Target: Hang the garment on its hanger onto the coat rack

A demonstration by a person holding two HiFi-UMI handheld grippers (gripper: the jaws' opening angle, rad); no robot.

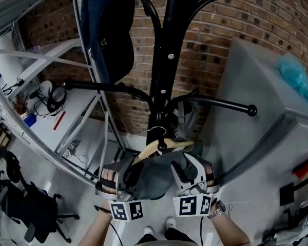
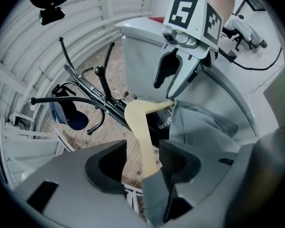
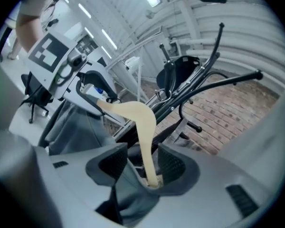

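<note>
Left gripper (image 2: 142, 153) and right gripper (image 3: 142, 158) straddle hanger (image 3: 143, 122), seemingly unclamped.

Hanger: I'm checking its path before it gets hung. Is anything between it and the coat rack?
Nothing visible blocks it: the hanger sits right at the coat rack pole. The dark bag hangs off to the left, clear of it.
</note>
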